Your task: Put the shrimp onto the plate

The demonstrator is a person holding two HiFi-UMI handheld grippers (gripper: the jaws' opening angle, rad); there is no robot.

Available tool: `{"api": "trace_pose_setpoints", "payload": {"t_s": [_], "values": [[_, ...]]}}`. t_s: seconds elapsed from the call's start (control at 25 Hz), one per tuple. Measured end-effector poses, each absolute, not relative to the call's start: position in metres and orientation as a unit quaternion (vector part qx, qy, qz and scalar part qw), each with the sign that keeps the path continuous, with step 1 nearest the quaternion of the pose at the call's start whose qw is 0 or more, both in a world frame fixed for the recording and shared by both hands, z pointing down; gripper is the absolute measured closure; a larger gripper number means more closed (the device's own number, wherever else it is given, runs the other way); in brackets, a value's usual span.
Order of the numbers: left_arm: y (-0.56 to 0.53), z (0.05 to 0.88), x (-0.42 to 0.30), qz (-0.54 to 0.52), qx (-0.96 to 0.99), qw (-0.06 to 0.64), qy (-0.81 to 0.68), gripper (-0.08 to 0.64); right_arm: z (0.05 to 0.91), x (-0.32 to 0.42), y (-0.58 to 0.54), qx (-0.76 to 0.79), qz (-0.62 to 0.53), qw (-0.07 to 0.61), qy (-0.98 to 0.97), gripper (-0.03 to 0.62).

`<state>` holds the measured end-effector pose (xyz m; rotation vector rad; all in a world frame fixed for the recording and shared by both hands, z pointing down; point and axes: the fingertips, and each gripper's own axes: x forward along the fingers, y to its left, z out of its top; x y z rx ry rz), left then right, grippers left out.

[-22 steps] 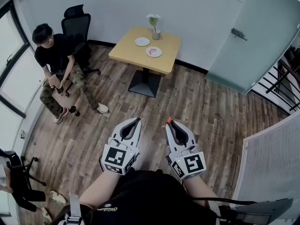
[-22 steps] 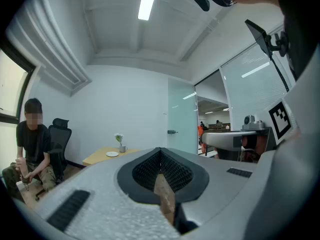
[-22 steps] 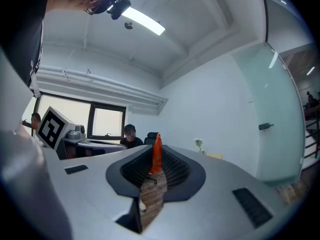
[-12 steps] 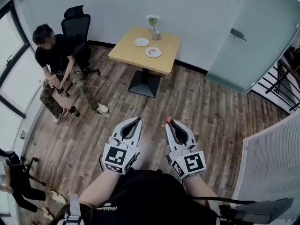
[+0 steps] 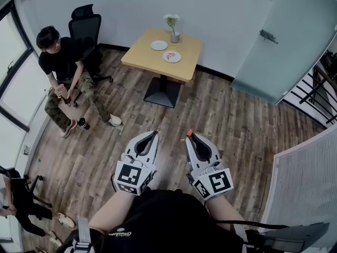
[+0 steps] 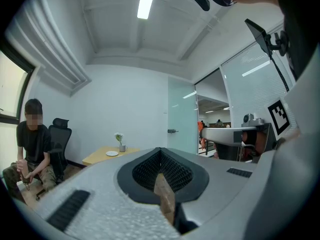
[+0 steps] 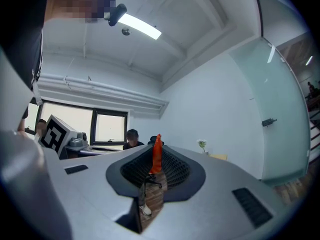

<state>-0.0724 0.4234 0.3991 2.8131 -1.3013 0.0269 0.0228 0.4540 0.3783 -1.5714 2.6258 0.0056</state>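
Far across the room stands a wooden table (image 5: 163, 54). On it, a white plate (image 5: 171, 57) carries the red shrimp (image 5: 170, 56), and an empty white plate (image 5: 159, 45) lies beside it. My left gripper (image 5: 155, 134) and right gripper (image 5: 189, 136) are held side by side close to my body, over the wood floor and well short of the table. Both are shut with nothing between the jaws. An orange tab (image 7: 156, 154) sticks up at the right gripper's (image 7: 156, 159) tip. In the left gripper view the left gripper (image 6: 161, 156) points toward the table (image 6: 102, 156).
A vase with a flower (image 5: 173, 31) stands at the table's back edge. A person (image 5: 63, 70) sits by a black office chair (image 5: 87, 28) at the left. A frosted glass door (image 5: 295, 41) and a stair railing (image 5: 318, 94) lie to the right, a ribbed partition (image 5: 305, 183) at lower right.
Both grippers stay in place, shut. The table sits slightly higher in the head view. The person at the lower left edge has shifted.
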Motion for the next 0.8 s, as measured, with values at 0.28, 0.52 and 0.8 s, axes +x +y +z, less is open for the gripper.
{"api": "trace_pose_setpoints", "payload": {"t_s": [0.28,0.52,0.8], "values": [[0.421,0.417,-0.055,0.014,0.909,0.014,-0.415,0.557,0.385,0.039,0.450,-0.512,-0.002,0.039,0.858,0.540],[0.417,0.415,-0.024,0.015,0.904,0.033,-0.425,0.557,0.392,0.071,0.448,-0.511,-0.009,0.037,0.859,0.538],[0.419,0.424,0.013,0.027,0.904,0.033,-0.426,0.557,0.399,0.107,0.444,-0.505,-0.017,0.034,0.863,0.538]]}}
